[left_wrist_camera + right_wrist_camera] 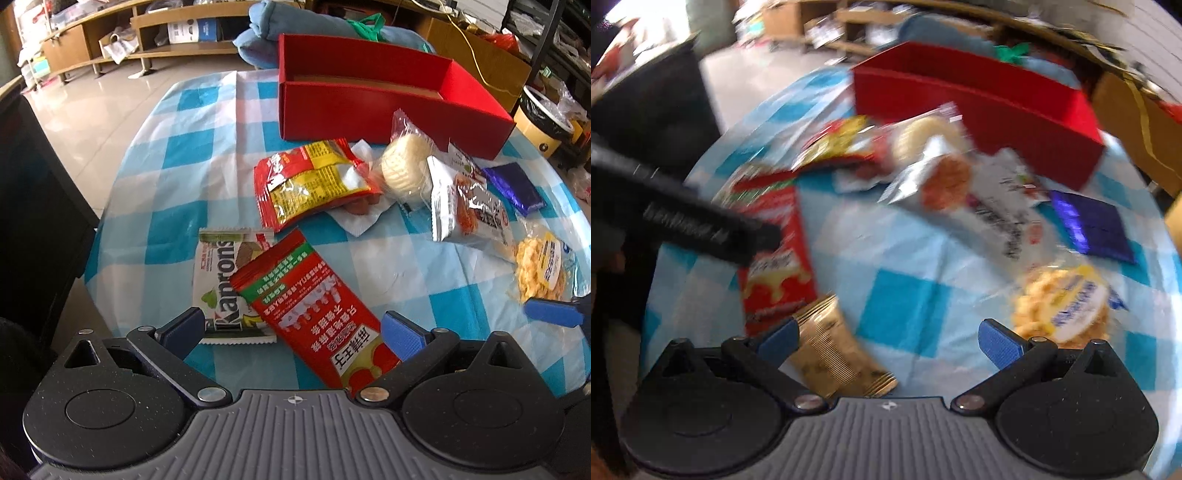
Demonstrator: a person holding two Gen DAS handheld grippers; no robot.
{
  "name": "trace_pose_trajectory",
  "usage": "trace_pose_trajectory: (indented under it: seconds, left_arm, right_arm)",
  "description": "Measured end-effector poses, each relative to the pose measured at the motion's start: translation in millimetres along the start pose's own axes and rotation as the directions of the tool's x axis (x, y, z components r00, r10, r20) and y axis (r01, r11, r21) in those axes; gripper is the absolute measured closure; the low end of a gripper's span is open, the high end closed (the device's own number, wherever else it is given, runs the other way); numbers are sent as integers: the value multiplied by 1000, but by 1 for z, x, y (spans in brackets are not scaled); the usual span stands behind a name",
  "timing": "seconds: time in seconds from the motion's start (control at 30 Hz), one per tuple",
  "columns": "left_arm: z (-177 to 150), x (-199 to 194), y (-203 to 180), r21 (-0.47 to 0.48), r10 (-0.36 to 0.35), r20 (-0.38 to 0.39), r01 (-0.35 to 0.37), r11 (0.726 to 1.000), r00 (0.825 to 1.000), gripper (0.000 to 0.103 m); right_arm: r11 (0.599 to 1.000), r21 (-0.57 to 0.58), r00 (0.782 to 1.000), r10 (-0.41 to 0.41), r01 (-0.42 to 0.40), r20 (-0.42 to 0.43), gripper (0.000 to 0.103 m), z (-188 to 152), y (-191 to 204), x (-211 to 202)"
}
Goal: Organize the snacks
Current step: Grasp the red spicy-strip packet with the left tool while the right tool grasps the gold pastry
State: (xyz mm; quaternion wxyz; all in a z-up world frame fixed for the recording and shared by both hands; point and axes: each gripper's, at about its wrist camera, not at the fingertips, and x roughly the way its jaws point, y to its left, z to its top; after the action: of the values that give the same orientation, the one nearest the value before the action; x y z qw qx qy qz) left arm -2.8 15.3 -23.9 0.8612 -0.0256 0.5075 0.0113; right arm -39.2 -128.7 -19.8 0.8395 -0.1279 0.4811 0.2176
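Left wrist view: left gripper [293, 330] at bottom centre, jaws spread wide, nothing between the pads but the long red packet [314, 314] lying flat on the blue/white check tablecloth [177, 177]. That packet overlaps a white Kanrons packet [218, 284] at lower left. Mid-frame: red/yellow sachet [310, 181], round white bun in clear wrap [406, 166], silver-white snack bag [469, 206], purple foil bar [515, 188] at right, clear bag of yellow puffs [543, 273] far right. Open red box [388, 107] at top centre, inside looks bare. A blue pad of the right gripper [554, 314] pokes in at right edge.

Right wrist view, blurred: right gripper [890, 338] bottom centre, jaws released, wide apart. Gold packet [834, 354] lies just inside the left-hand pad; can't tell if touching. Puffs bag [1063, 306] at lower right, red box [979, 110] top centre, red packet [775, 258] at left, partly behind the black body of the left gripper [694, 221].
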Motion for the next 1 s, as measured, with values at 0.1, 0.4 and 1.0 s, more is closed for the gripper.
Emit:
trace_pose_trajectory:
  seconds: [0.1,0.4,1.0]
  left_arm:
    - [-1,1,3,-5,-4,-9,4,1000,1000,0]
    - [1,6,13,-54,-27,-43,25,998,999,0]
    - [7,27,4,-186,-37,-162,6,982,986,0]
  right_arm:
    - [991,-132,998,34,-39,-46,4,-3,18,10]
    - [956,-272,985,69,-110,-156,3,-1,35,37]
    - [978,-161,990,123,-134,-74,67,-2,-7,6]
